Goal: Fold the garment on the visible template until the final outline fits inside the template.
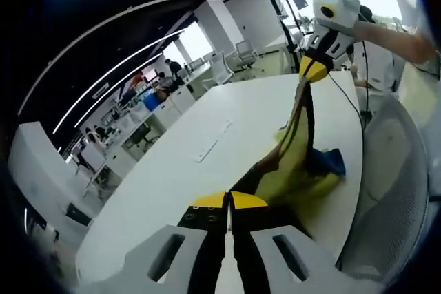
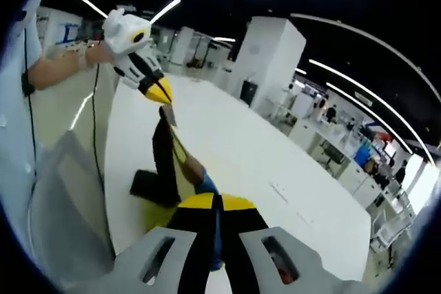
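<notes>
A yellow-and-black garment (image 1: 298,149) is hanging stretched above a long white table (image 1: 207,170), its lower folds trailing onto the tabletop. The left gripper (image 1: 228,201) is pinching one end with jaws pressed together, while the right gripper (image 1: 314,70) is clamping the other end, held higher. A grey mesh chair (image 1: 389,191) is standing beside the table in an open-plan office.

My left gripper (image 1: 228,201): white jaws, yellow tips, black middle.
My right gripper (image 2: 216,203): same colours.
My cable (image 2: 94,125): thin, black.
</notes>
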